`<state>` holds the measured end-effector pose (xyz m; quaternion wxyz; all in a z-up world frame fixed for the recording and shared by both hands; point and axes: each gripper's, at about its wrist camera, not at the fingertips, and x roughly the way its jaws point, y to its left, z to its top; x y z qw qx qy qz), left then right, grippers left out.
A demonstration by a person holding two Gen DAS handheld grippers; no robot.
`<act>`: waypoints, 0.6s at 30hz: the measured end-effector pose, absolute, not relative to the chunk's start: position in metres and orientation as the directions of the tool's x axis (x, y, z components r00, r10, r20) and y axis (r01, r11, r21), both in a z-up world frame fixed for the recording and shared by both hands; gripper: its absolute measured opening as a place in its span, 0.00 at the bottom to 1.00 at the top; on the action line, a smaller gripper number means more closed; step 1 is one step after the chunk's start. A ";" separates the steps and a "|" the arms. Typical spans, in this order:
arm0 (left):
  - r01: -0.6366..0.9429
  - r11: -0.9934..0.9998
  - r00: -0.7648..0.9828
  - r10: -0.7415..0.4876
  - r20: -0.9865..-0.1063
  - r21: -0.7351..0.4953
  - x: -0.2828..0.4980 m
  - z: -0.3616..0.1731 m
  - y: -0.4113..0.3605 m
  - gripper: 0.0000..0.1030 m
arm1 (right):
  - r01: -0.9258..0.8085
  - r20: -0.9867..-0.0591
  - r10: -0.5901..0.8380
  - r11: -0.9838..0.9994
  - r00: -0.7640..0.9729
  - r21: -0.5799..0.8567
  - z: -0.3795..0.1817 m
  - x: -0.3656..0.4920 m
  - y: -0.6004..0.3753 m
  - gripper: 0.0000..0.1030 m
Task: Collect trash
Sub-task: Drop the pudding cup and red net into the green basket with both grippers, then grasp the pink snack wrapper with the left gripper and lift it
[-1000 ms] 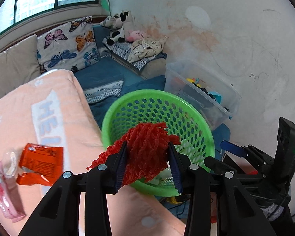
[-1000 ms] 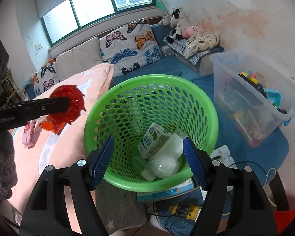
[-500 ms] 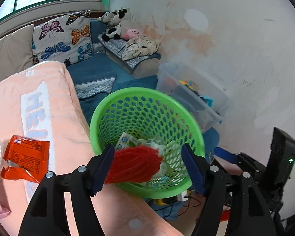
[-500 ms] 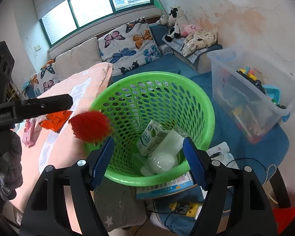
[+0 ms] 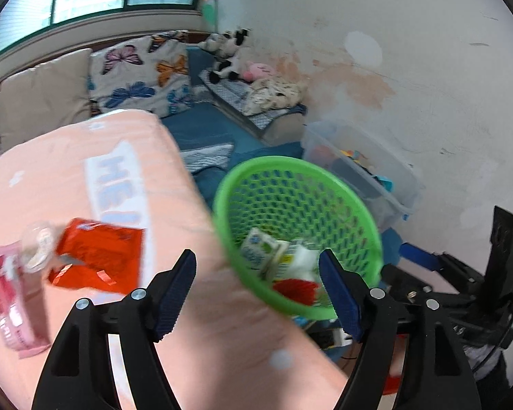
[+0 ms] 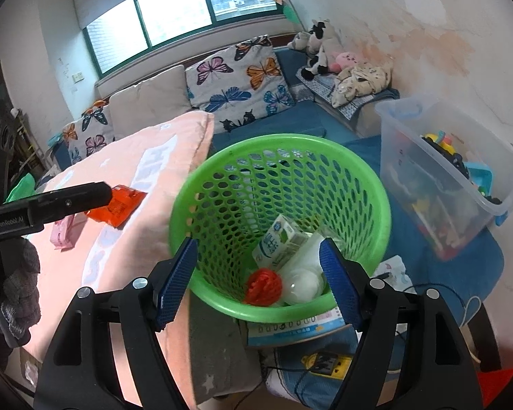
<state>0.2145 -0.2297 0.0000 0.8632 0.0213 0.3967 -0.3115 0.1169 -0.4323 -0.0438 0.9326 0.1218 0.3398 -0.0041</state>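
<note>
The green mesh basket stands just off the near side edge of the peach blanket-covered bed, low enough that trash can be dropped straight over its rim; inside it, at the bottom, lie a red mesh ball, a white milk carton and a clear plastic bottle, so part of the collecting looks done. The left gripper hangs over the bed's edge beside the basket with its fingers spread wide and nothing between the blue pads; the right gripper points down into the basket mouth, its fingers likewise spread and empty, probably parked there out of the way.

Trash not yet collected lies on the bed, well back from the basket-side edge: an orange snack wrapper, a crumpled clear plastic piece touching its far end, and a pink packet beyond that.

The left view, blurred, shows these three pieces close and the ball only as a red patch behind the rim; the right view shows the basket's contents plainly, the booklet under it, the clear toy bin beside it, and the left gripper's finger crossing in front of the wrapper, while the clear piece is hidden there.
</note>
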 end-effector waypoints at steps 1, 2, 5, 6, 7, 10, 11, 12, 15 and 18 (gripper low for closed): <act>0.545 0.814 0.504 -0.509 -0.698 -0.200 0.215 0.000 -0.222 0.70 | 0.085 -0.635 0.079 0.971 0.769 0.223 -0.043 0.118 -0.429 0.72; 0.534 0.823 0.515 -0.497 -0.698 -0.192 0.215 -0.001 -0.217 0.70 | 0.079 -0.634 0.082 0.972 0.769 0.222 -0.042 0.119 -0.425 0.72; 0.479 0.863 0.559 -0.440 -0.703 -0.160 0.218 -0.004 -0.191 0.72 | 0.055 -0.632 0.098 0.974 0.769 0.218 -0.040 0.124 -0.414 0.74; 0.450 0.881 0.577 -0.413 -0.705 -0.148 0.221 -0.005 -0.180 0.74 | 0.049 -0.632 0.101 0.975 0.768 0.216 -0.040 0.125 -0.411 0.74; 0.432 0.891 0.589 -0.396 -0.704 -0.140 0.222 -0.005 -0.172 0.74 | 0.040 -0.632 0.107 0.976 0.767 0.214 -0.039 0.128 -0.406 0.74; 0.363 0.927 0.635 -0.321 -0.703 -0.096 0.229 -0.007 -0.144 0.74 | 0.016 -0.633 0.127 0.977 0.764 0.214 -0.038 0.135 -0.394 0.75; 0.336 0.938 0.650 -0.293 -0.701 -0.080 0.231 -0.008 -0.133 0.76 | 0.007 -0.633 0.133 0.977 0.762 0.214 -0.038 0.137 -0.391 0.75; 0.314 0.947 0.661 -0.270 -0.700 -0.069 0.233 -0.010 -0.125 0.78 | -0.003 -0.635 0.141 0.977 0.760 0.212 -0.038 0.140 -0.386 0.75; 0.238 0.971 0.691 -0.191 -0.698 -0.030 0.241 -0.013 -0.097 0.81 | -0.030 -0.637 0.161 0.977 0.754 0.212 -0.037 0.147 -0.374 0.77; 0.163 0.986 0.698 -0.132 -0.704 -0.023 0.250 -0.018 -0.069 0.85 | -0.069 -0.639 0.192 0.975 0.745 0.213 -0.035 0.157 -0.358 0.79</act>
